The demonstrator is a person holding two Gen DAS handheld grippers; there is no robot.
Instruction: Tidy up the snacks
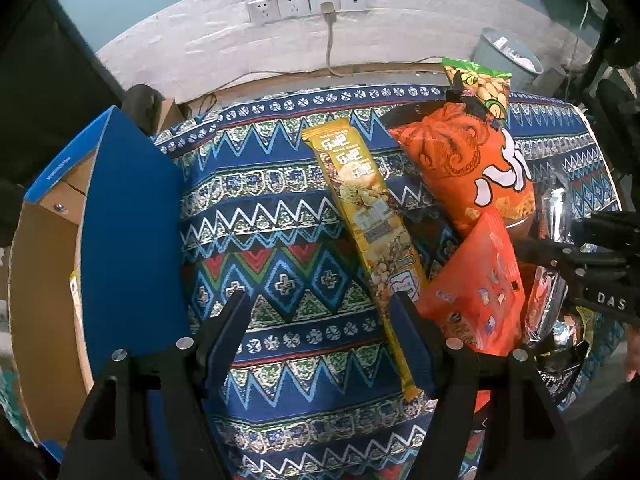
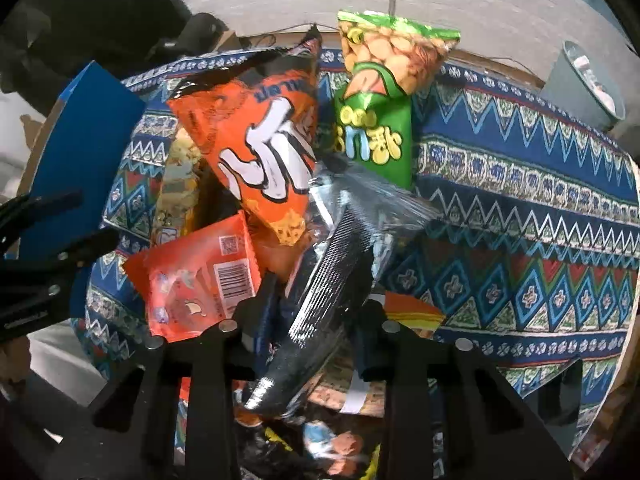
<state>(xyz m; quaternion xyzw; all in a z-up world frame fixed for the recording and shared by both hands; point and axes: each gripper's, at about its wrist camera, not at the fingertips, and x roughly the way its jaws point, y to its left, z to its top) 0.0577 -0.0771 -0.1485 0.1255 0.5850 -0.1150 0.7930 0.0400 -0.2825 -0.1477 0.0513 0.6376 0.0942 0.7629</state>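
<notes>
1. Blue cardboard box [image 1: 132,220] at far left on patterned surface [image 1: 280,220].
2. Left gripper [image 1: 320,316] fingers spread wide, empty; yellow snack bar [image 1: 368,216] touches its right finger.
3. Right gripper [image 2: 316,312] fingers clamp silver packet [image 2: 320,280] amid snack pile.

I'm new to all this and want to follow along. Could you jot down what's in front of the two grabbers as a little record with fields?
Surface: table under a patterned cloth
Container: blue cardboard box, open, at the table's left edge
Left gripper: open, empty, over the cloth beside the long yellow snack pack
Right gripper: shut on a shiny silver packet
Snack pile: orange octopus bag, green peanut bag, small red packet
Background: wall sockets, grey bin
</notes>
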